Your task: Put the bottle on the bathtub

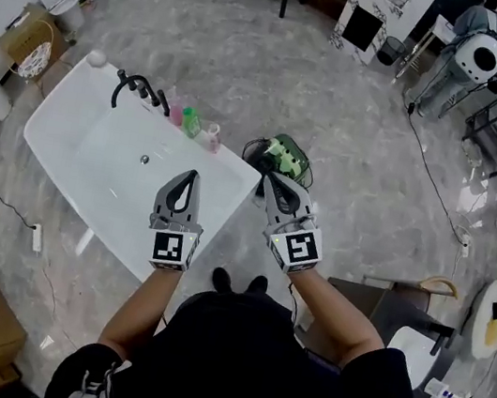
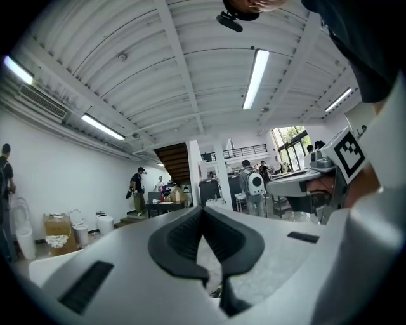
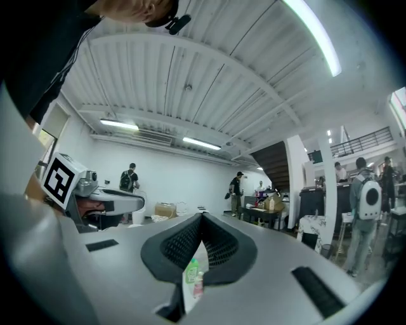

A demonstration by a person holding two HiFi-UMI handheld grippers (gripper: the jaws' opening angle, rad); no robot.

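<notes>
Now, left gripper (image 1: pixel 192 176): hovering over bathtub (image 1: pixel 61 103), jaws closed, empty.
Right gripper (image 1: pixel 271 178): hanging beside bathtub, jaws closed, empty.
Bottles (image 1: pixel 191 122): standing on bathtub rim.

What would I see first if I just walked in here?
The big white bathtub fills the left of the head view, with a black faucet and little pink and green bottles along its far rim. Nearer the person, the left gripper and right gripper are held side by side, both shut and empty.
</notes>
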